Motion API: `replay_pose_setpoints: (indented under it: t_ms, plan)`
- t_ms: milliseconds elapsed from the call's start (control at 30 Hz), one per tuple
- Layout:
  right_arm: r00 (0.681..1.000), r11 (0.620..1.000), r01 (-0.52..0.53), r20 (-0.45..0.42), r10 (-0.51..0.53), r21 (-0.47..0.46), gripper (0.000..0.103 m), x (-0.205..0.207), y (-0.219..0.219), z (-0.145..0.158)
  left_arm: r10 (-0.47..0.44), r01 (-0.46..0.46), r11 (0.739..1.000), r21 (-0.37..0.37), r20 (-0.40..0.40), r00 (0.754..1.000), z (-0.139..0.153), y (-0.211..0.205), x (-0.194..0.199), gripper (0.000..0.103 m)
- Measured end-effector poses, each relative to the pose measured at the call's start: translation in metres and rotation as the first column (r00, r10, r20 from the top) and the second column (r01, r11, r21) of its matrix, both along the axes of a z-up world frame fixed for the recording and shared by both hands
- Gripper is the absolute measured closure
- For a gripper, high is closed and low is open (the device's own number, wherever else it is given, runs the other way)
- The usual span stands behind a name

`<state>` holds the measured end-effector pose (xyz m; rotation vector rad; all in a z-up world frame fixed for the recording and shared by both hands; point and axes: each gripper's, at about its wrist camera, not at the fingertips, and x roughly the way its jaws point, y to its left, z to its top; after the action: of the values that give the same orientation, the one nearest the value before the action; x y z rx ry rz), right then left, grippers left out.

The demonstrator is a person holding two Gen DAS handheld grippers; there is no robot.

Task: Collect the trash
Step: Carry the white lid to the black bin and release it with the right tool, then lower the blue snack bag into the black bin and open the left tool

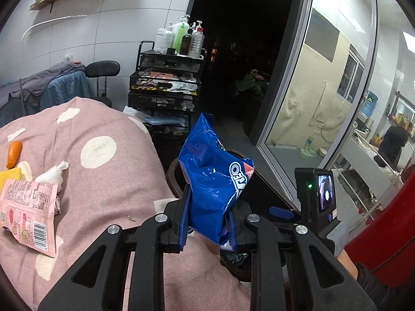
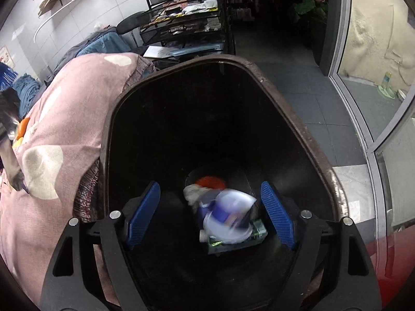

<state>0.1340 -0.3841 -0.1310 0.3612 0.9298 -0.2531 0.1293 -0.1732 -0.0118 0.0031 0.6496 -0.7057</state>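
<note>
Blue wrapper clamped in left hand-held gripper; right hand-held gripper (jaws apart) above bin only.

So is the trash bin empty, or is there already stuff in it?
Not empty. At the bottom of the dark bin lies a small pile of trash: something orange, white crumpled material and a green packet. Most of the bin remains unfilled.

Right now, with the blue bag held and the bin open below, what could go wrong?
1. The left gripper pinches only the lower end of the blue bag, so it might slip out before reaching the bin.
2. The right gripper hangs open inside the bin, so the two grippers could collide.
</note>
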Motion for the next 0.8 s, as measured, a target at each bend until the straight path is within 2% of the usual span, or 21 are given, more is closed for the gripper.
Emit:
replay_pose_setpoints:
  t_ms: [267, 533, 800]
  plan:
    - [0.995, 0.997, 0.066, 0.083, -0.064, -0.026, 0.023, -0.019, -0.01, 0.027, -0.06, 0.061, 0.998, 0.023, -0.026, 0.998, -0.002, -0.027, 0.003, 0.079]
    - [0.973, 0.982, 0.175, 0.162, -0.162, -0.065, 0.019, -0.046, -0.035, 0.056, -0.135, 0.143, 0.987, 0.069, -0.106, 0.985, -0.015, -0.062, 0.01, 0.079]
    - [0.944, 0.957, 0.278, 0.206, -0.256, -0.084, 0.017, -0.065, -0.063, 0.07, -0.174, 0.202, 0.972, 0.124, -0.205, 0.963, -0.034, -0.095, 0.016, 0.079]
